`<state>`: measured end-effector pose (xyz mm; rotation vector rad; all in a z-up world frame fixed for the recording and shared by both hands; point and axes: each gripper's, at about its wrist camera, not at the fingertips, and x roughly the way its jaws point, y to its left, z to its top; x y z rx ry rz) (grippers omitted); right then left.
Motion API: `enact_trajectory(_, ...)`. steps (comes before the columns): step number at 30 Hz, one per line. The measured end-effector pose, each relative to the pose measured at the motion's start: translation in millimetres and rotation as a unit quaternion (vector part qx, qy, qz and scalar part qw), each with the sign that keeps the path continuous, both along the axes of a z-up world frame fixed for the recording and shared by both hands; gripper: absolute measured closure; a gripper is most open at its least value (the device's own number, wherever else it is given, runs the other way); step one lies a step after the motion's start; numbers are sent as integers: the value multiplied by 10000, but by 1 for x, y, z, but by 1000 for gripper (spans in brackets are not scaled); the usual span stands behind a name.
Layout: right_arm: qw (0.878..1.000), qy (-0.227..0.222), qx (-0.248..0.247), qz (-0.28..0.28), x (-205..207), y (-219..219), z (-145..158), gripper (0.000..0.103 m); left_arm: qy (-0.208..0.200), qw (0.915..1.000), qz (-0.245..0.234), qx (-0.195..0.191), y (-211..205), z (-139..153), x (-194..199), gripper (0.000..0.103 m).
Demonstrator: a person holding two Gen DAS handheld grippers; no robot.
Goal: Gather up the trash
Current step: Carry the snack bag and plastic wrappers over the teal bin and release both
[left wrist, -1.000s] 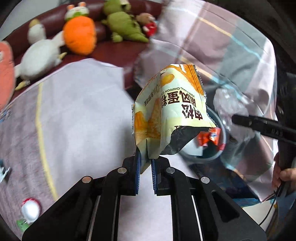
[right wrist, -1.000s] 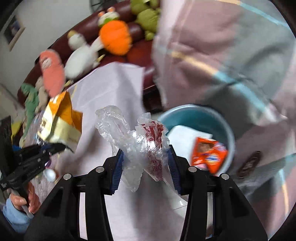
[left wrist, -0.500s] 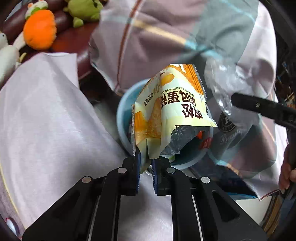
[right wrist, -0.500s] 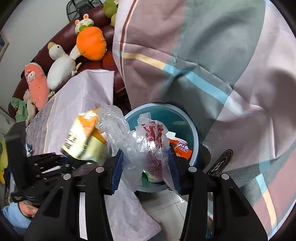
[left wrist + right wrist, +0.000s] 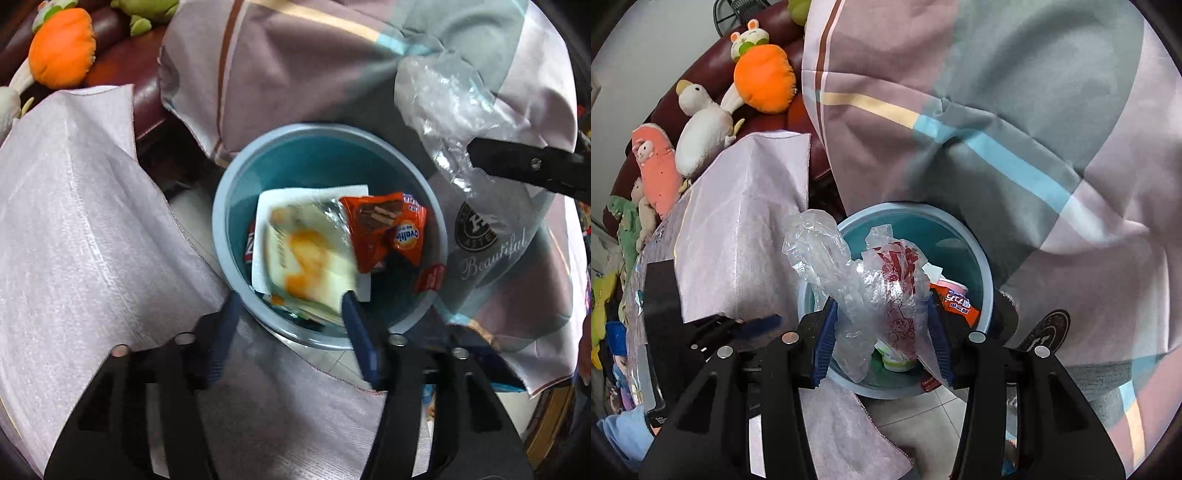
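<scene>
A blue round bin (image 5: 325, 147) stands on the floor between the table and a draped blanket. My left gripper (image 5: 291, 306) is open above its near rim. The yellow cake wrapper (image 5: 306, 258), blurred, lies loose in the bin on a white napkin (image 5: 314, 194), beside an orange snack wrapper (image 5: 388, 229). My right gripper (image 5: 882, 317) is shut on a crumpled clear plastic bag (image 5: 871, 288) with red print, held over the bin (image 5: 960, 229). The bag (image 5: 439, 99) and a right finger (image 5: 524, 166) show in the left wrist view.
A pale pink tablecloth (image 5: 74, 229) covers the table left of the bin. A striped pink and grey blanket (image 5: 1015, 110) hangs behind and to the right. Plush toys (image 5: 761, 74) sit on a dark red sofa (image 5: 144, 77) at the back.
My left gripper opened and the yellow cake wrapper dropped into the bin. Both grippers have come closer over the bin. The right gripper still holds the plastic bag.
</scene>
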<state>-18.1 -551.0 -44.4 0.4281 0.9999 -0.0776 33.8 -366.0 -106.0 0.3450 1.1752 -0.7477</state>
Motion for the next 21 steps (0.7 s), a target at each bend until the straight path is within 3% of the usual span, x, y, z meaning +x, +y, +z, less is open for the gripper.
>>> enact_trajectory(12,9998,169,-53,30,18,6,-10,57,-129,9994,235,-201,22,19,6,18)
enact_trajectory(15,9997,226,-47,41,24,9,-13,44,-182,9992,275,-211,26,23,7,16)
enact_trajectory(21,9995,289,-100,85,27,16,-13,33,-208,9991,343,-129,29,26,7,13)
